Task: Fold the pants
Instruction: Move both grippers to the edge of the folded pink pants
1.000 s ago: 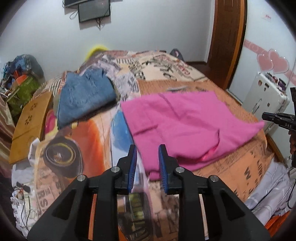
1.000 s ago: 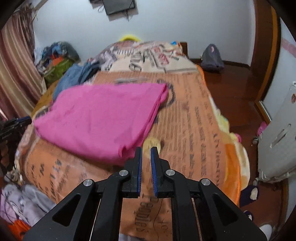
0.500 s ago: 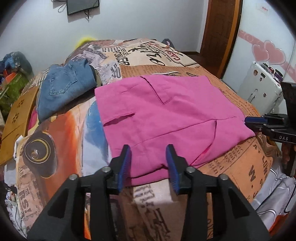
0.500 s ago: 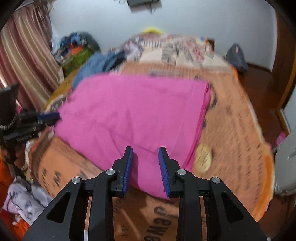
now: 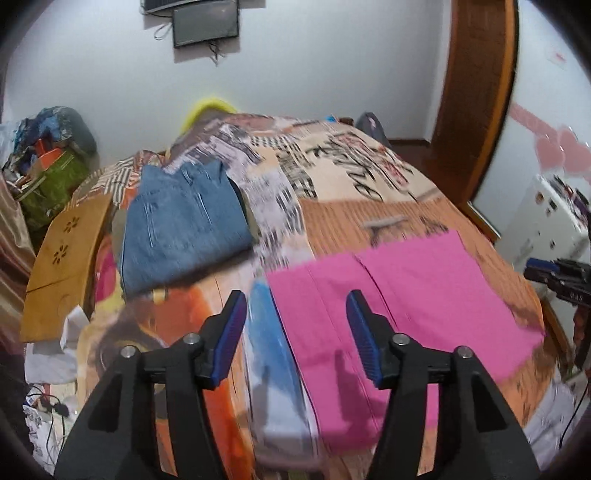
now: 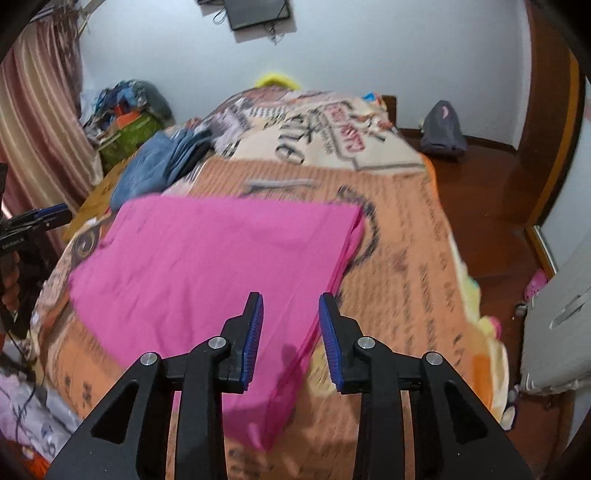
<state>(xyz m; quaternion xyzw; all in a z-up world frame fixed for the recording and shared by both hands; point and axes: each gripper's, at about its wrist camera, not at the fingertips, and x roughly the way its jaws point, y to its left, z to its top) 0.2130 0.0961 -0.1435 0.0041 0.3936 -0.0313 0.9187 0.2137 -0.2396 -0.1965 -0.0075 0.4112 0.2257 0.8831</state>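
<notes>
Bed (image 5: 369, 177), printed cover; pink pants (image 5: 399, 295) flat, folded jeans (image 5: 177, 229) beside.

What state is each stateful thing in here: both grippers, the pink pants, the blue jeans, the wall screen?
Left gripper: jaws opening, nothing between them.
Right gripper: jaws opening, empty, above the pants' edge.
Pink cloth pants: folded, flat on the bed.
Blue denim jeans: folded, lying apart.
Dark wall screen: off.

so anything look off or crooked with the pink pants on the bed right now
Slightly. The pink pants lie folded flat, but askew to the bedspread, and their near corner hangs over the bed's edge. Nothing looks spilled or damaged.
</notes>
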